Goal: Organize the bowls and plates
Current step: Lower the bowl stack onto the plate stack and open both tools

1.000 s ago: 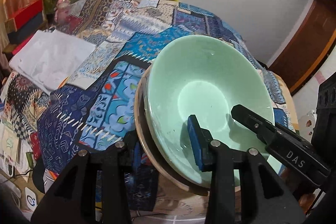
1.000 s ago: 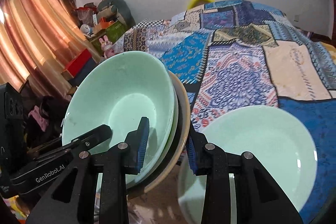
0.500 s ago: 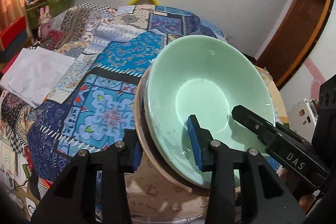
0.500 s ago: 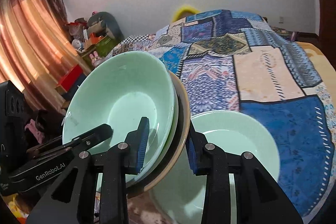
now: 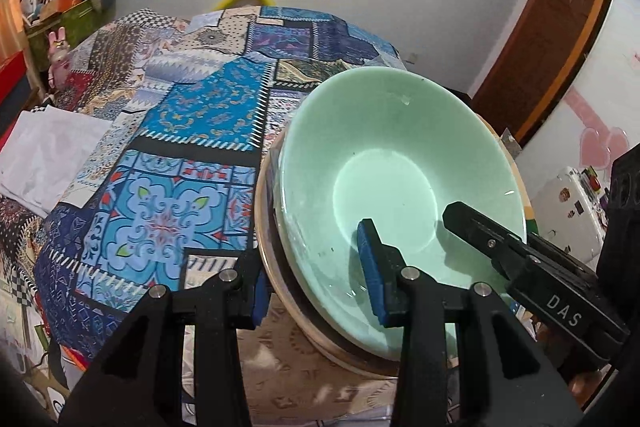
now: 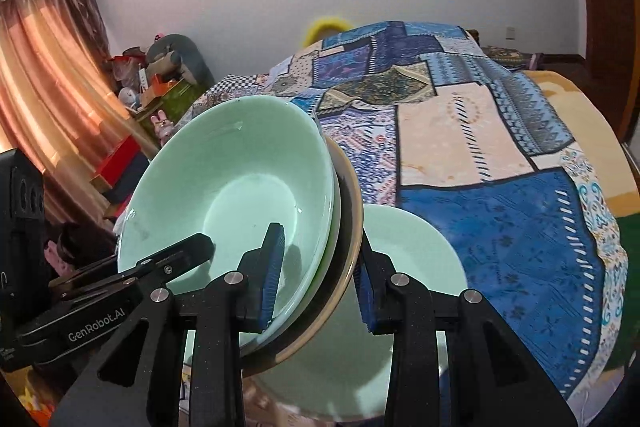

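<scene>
A stack of dishes is held in the air between both grippers: a mint green bowl on top, nested in other dishes with a beige outer rim. My left gripper is shut on the stack's near edge. My right gripper is shut on the same stack from the other side. The stack is tilted. A mint green plate lies on the bed below and right of the stack in the right wrist view.
A bed with a blue patchwork cover fills the space ahead. A white folded cloth lies at its left. Boxes and toys stand by the wall, with a curtain and a wooden door.
Both grippers have lifted the stack higher above the bed; the bed and the green plate look farther below. The grip on the stack has not changed.
</scene>
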The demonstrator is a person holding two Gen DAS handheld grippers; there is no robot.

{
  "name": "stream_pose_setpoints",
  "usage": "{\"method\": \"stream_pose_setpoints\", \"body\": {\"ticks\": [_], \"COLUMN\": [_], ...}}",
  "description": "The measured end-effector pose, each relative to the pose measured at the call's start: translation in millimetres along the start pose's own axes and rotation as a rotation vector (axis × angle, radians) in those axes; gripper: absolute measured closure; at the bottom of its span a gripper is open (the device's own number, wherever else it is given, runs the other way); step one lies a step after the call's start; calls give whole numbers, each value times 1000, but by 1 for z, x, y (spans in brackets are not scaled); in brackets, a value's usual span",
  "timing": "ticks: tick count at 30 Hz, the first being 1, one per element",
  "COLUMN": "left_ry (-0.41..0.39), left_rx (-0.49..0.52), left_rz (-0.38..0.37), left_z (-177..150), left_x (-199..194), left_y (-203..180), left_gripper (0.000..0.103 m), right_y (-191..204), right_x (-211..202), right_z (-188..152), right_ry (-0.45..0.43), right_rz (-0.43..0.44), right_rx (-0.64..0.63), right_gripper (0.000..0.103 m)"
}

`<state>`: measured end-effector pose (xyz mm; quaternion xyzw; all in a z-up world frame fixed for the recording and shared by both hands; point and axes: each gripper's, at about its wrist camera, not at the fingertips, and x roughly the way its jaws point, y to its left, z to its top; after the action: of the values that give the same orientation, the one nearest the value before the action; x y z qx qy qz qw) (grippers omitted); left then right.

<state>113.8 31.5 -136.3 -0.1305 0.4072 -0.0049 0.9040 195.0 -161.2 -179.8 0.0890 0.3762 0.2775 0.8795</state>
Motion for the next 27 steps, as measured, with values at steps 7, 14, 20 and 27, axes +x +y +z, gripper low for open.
{"method": "stream_pose_setpoints", "body": {"ticks": [7,14,20,27], "left_ry": [32,70,98,151], "left_rx": [33,61,72,73], "left_rz": [-16,-20,-10,-15], "left_z": [-4,-11,-16,-21], "left_x": [11,21,31,49], "left_y": [-17,-29,-32,-32], "left_gripper": [64,64,64,64], "right_y": [-13,-24,-32,-40], "right_x": [-5,-4,1,10], "right_z": [-7,-16,-24,-30], "right_ry": [17,44,72,105], "right_rz": [-24,-29,-38,-40], "right_rx": [31,62,86,115], "right_gripper": [73,73,73,73]}}
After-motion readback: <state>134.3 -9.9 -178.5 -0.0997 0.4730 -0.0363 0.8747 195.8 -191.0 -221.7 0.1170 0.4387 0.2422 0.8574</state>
